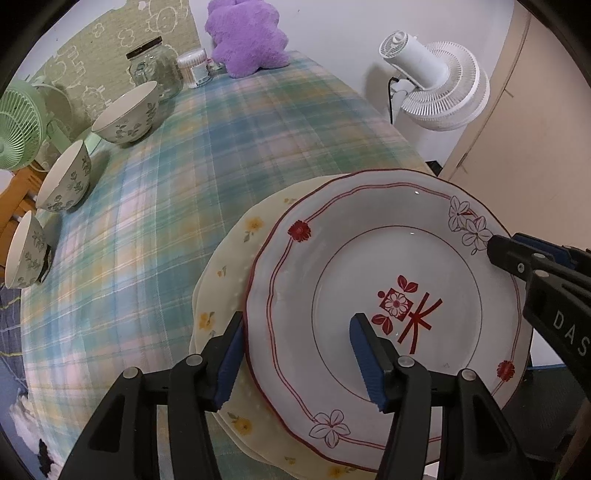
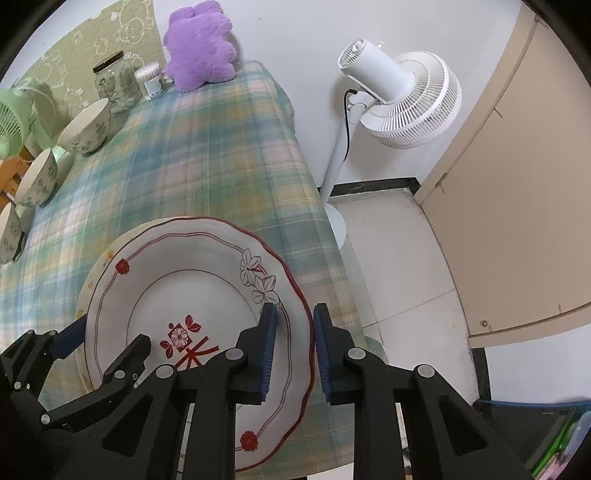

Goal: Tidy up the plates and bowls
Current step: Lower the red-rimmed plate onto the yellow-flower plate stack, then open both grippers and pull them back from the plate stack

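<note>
A white plate with red trim and a red motif [image 1: 436, 236] lies on a cream plate with yellow flowers [image 1: 236, 258], near the right edge of the table. My left gripper [image 1: 297, 325] is open and straddles the red-trimmed plate's left rim, with neither pad touching it. My right gripper [image 2: 295, 314] is shut on that plate's [image 2: 207, 266] right rim, one pad inside and one outside. It also shows as the right gripper [image 1: 495, 247] at the plate's far side. Three floral bowls [image 1: 125, 114] [image 1: 64, 177] [image 1: 24, 254] stand apart in a row along the left.
At the back stand a glass jar [image 1: 155, 70], a swab container [image 1: 194, 66] and a purple plush [image 1: 247, 33]. A green fan [image 1: 14, 129] is far left. A white standing fan [image 2: 399, 99] and a beige door [image 2: 517, 184] are beyond the checked tablecloth's [image 2: 207, 155] right edge.
</note>
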Demonstrator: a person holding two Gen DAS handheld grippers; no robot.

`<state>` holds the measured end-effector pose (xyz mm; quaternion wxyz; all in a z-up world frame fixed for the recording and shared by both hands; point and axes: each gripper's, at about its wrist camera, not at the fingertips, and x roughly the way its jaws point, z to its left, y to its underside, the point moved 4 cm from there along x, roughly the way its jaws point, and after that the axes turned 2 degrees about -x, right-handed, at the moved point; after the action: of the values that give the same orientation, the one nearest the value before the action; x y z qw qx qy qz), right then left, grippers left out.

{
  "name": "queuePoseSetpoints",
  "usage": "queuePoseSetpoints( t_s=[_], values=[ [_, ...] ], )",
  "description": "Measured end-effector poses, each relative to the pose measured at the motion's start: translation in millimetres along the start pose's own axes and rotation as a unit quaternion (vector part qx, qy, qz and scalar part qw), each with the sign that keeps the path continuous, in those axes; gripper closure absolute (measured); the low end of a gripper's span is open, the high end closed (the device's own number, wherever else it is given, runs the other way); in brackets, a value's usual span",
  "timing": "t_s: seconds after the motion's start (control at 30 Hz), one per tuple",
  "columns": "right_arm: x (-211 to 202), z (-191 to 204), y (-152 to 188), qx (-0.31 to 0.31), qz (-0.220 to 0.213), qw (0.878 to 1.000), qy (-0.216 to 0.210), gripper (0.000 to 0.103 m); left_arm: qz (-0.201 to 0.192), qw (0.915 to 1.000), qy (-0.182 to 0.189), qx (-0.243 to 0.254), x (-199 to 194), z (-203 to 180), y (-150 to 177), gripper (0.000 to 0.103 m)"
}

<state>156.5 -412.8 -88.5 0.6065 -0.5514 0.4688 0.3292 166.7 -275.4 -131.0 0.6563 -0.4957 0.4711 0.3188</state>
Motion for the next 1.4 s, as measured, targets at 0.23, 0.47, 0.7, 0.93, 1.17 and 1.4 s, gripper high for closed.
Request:
queuePoseSetpoints(
  t_s=[0.23, 0.47, 0.7, 0.93, 1.17, 1.4],
  values=[
    [-1, 2, 0, -0.002, 0.003, 1.0, -0.001, 0.081, 0.004, 0.9994, -0.032, 0.012, -1, -5, 3, 0.038],
    [2, 9, 1, -0.006, 0.01, 1.0, -0.009, 0.082, -0.001, 0.9993, -0.035, 0.01, -6, -4, 4, 0.037],
    [7, 25, 7, -0.017, 0.018, 1.0, -0.02, 0.081, -0.006, 0.9999, -0.005, -0.008, -11, 3, 5, 0.034],
    [15, 25, 9, -0.005, 0.024, 1.0, -0.019, 0.077, -0.015, 0.999, 0.041, -0.011, -15, 5, 4, 0.022],
    [8, 27, -1, -0.012, 0.004, 0.999, -0.044, 0.037, -0.015, 0.9983, 0.036, -0.043, -15, 23, -6, 0.013],
    [1, 50, -16, -0.043, -0.009, 0.996, -0.077, 0.031, -0.019, 0.9959, 0.013, -0.087, -15, 52, -7, 0.013]
  ],
)
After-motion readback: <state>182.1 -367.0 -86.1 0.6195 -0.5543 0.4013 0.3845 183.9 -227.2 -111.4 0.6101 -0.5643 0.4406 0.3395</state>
